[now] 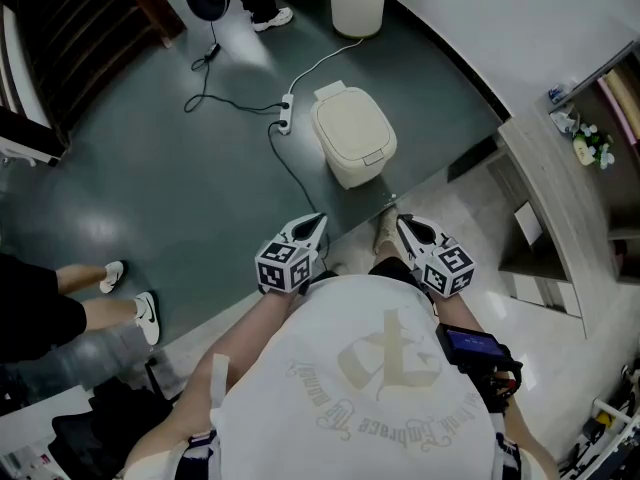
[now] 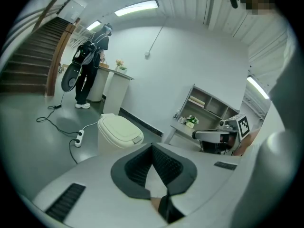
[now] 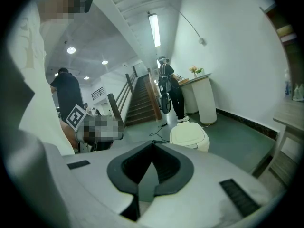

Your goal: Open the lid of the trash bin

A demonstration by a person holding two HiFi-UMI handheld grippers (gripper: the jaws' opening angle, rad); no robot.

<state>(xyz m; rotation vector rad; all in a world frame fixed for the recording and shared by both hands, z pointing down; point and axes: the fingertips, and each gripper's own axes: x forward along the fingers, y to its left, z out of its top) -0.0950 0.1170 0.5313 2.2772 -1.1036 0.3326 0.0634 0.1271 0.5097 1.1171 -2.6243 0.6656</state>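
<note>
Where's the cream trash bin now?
Head view, upper centre: the cream plastic trash bin stands on the dark floor, beyond the left gripper and right gripper, beside a white power strip.

The floor is dark green, then switches to pale tile closer in. A white power strip lies on the green part, with a black cable looping off to the upper left. There's a wooden staircase over on the left. Someone in dark clothes stands by a tall white pedestal at the far wall. The shelf unit on the right has a small bunch of flowers on top. A bystander's white sneakers show at the left edge.
</note>
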